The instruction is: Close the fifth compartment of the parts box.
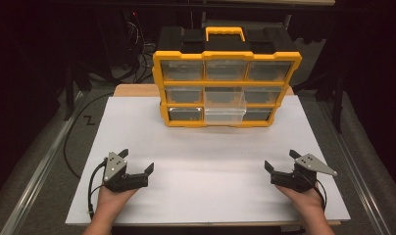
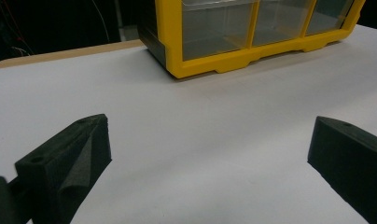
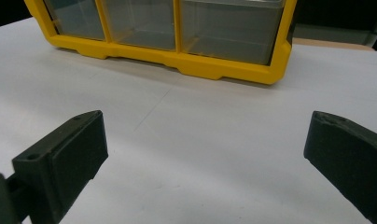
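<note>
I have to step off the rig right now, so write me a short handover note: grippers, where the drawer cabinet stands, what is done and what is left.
Left gripper: open, nothing between its jaws, resting low at the near left of the white table.
Right gripper: open, nothing held, near right of the table.
Yellow drawer cabinet: upright at the far middle of the table, three rows of three clear drawers.
Done: the bottom middle drawer already stands pulled out toward the person; the others look shut.
Left: neither gripper touches the cabinet; any work on the drawers is likely still to come.
</note>
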